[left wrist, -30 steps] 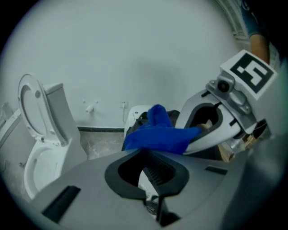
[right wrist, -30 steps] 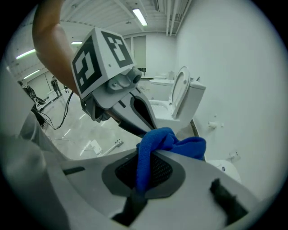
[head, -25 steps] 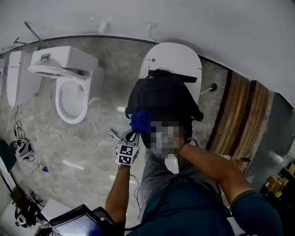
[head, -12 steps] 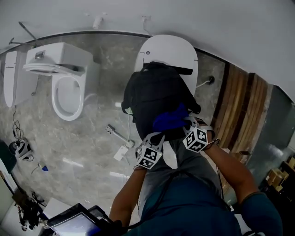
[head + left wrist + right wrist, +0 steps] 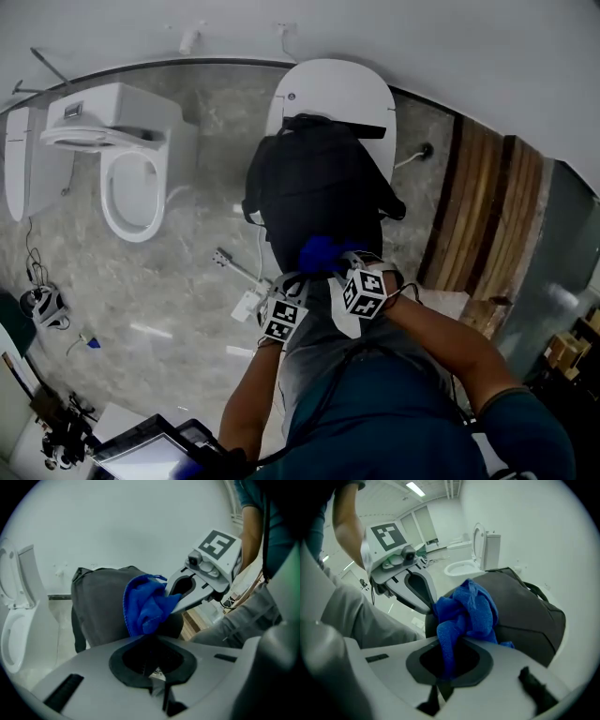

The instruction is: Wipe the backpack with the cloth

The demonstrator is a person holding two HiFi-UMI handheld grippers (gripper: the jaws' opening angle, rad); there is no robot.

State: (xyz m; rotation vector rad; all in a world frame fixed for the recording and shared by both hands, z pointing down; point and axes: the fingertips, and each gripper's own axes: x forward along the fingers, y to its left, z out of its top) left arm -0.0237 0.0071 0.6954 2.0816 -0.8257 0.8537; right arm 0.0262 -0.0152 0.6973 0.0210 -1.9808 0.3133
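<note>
A black backpack point(image 5: 319, 187) stands on a closed white toilet lid point(image 5: 337, 89). A blue cloth point(image 5: 319, 251) hangs bunched at the backpack's near, lower edge. My left gripper point(image 5: 302, 274) and right gripper point(image 5: 339, 261) meet at the cloth from either side, both shut on it. In the right gripper view the cloth point(image 5: 464, 613) runs down into my own right gripper point(image 5: 450, 660), and the left gripper point(image 5: 432, 609) pinches its left edge. In the left gripper view the right gripper point(image 5: 171, 605) bites the cloth point(image 5: 145, 604) in front of the backpack point(image 5: 101, 602).
A second toilet point(image 5: 136, 178) with its seat open stands to the left on the marble floor. A small tool and cable point(image 5: 239, 272) lie on the floor beside the backpack. A wooden panel point(image 5: 483, 216) rises at the right. A screen point(image 5: 150, 455) sits at the bottom left.
The left gripper carried the cloth from the backpack's left side across to its near edge. The right gripper came in and closed on the cloth; both have since drawn together, lower.
</note>
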